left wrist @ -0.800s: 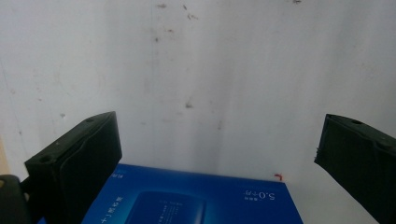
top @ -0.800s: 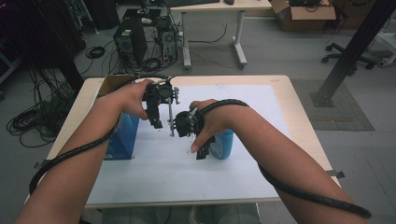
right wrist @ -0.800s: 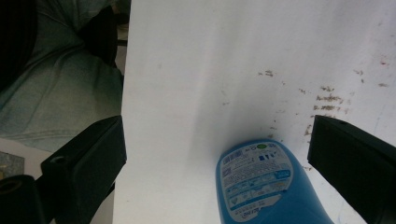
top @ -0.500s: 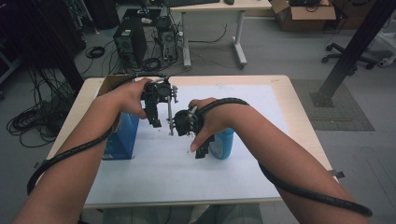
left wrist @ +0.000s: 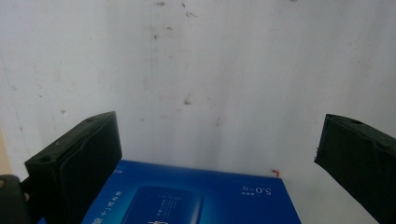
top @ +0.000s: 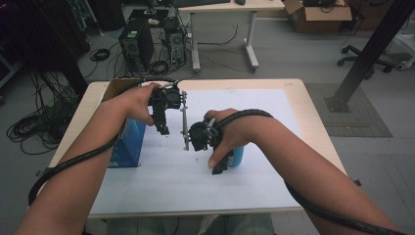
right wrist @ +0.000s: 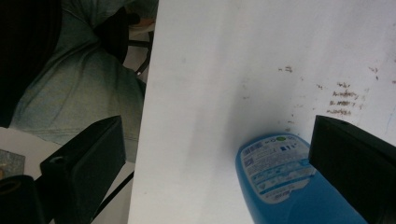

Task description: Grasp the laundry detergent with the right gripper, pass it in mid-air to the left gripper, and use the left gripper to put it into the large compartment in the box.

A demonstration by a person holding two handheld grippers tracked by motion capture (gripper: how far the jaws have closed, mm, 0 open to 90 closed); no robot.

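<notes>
Blue cardboard box (left wrist: pixel 196 196) on white table sheet (top: pixel 254 112) | left gripper (left wrist: pixel 219 154) agape above box | right gripper (right wrist: pixel 215 158) agape beside box-right blue plastic bottle (right wrist: pixel 285 182)

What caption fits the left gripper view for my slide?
Open left gripper above a blue box on a white sheet.

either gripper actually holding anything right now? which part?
Nothing held. The left gripper is open above the blue box; the right gripper is open beside the blue bottle, fingers not pressing it.
</notes>
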